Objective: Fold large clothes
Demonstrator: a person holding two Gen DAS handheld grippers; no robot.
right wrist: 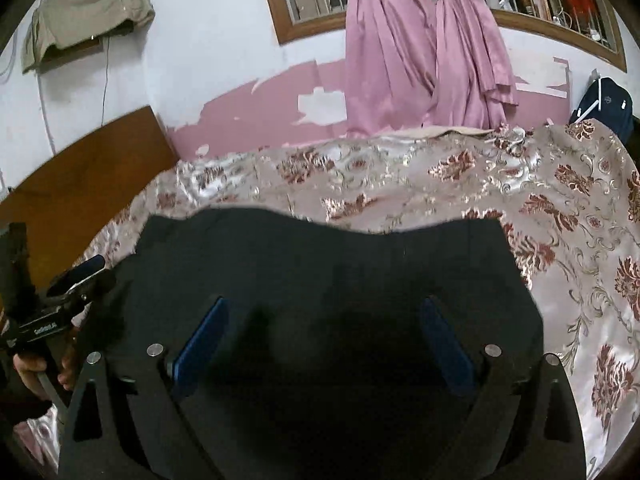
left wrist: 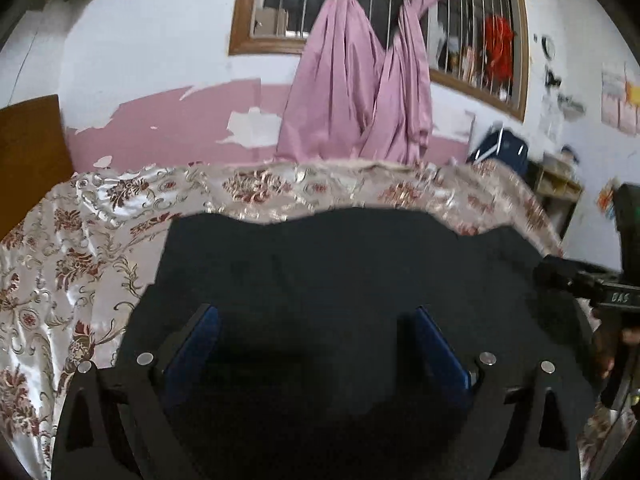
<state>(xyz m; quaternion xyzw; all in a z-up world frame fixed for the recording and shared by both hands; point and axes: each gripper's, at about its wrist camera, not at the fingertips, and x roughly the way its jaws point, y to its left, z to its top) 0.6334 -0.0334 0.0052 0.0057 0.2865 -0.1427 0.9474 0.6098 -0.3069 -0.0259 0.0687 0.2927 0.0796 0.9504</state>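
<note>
A large black garment [left wrist: 340,256] lies flat on the flowered bedspread [left wrist: 80,240], its far edge wavy. My left gripper [left wrist: 316,312] hovers over the garment's near part, blue pads wide apart, with nothing between them. The right gripper's dark body [left wrist: 592,288] pokes in at the right edge of the left wrist view. In the right wrist view the same black garment [right wrist: 320,256] fills the middle, and my right gripper [right wrist: 324,304] stands open above it, nothing pinched. The left gripper [right wrist: 76,280] shows at the left there, held by a hand [right wrist: 28,368].
The bed [right wrist: 560,200] runs to a pink and white wall with a barred window and knotted pink curtains [left wrist: 360,80]. A wooden headboard [right wrist: 80,168] stands at the left, a dark blue bag [right wrist: 604,100] at the far right.
</note>
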